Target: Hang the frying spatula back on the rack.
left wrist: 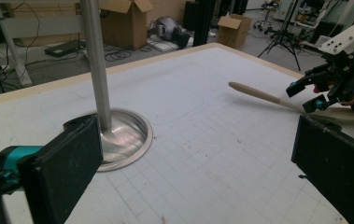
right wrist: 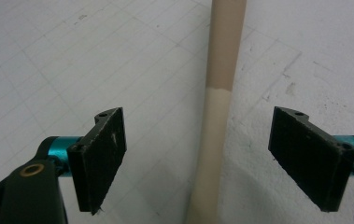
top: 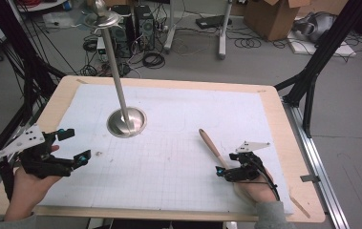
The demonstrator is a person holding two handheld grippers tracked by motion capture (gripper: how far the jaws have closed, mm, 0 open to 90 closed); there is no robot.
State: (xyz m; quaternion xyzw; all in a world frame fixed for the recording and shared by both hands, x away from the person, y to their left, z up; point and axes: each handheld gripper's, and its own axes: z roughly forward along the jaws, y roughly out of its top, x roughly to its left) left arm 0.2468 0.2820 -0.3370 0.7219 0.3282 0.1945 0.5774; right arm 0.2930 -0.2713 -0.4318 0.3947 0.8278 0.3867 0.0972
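Straddling the wooden spoon [right wrist: 214,140] handle, the right hand-held gripper [right wrist: 198,154] gapes unclenched, spoon's bowl hidden.

A wooden spoon [top: 210,146] is seen lying flat on the white gridded mat [top: 178,157] of the table, towards the right edge. Its darker tan handle end is pointed at the far side, and its paler part [right wrist: 209,154] is turned to the near edge.

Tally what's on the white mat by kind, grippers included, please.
Wooden utensil with two-tone handle: 1
Metal stand with round base and upright pole: 1
Handheld grippers: 2, the left gripper and the right gripper, both with jaws apart
Total: 4
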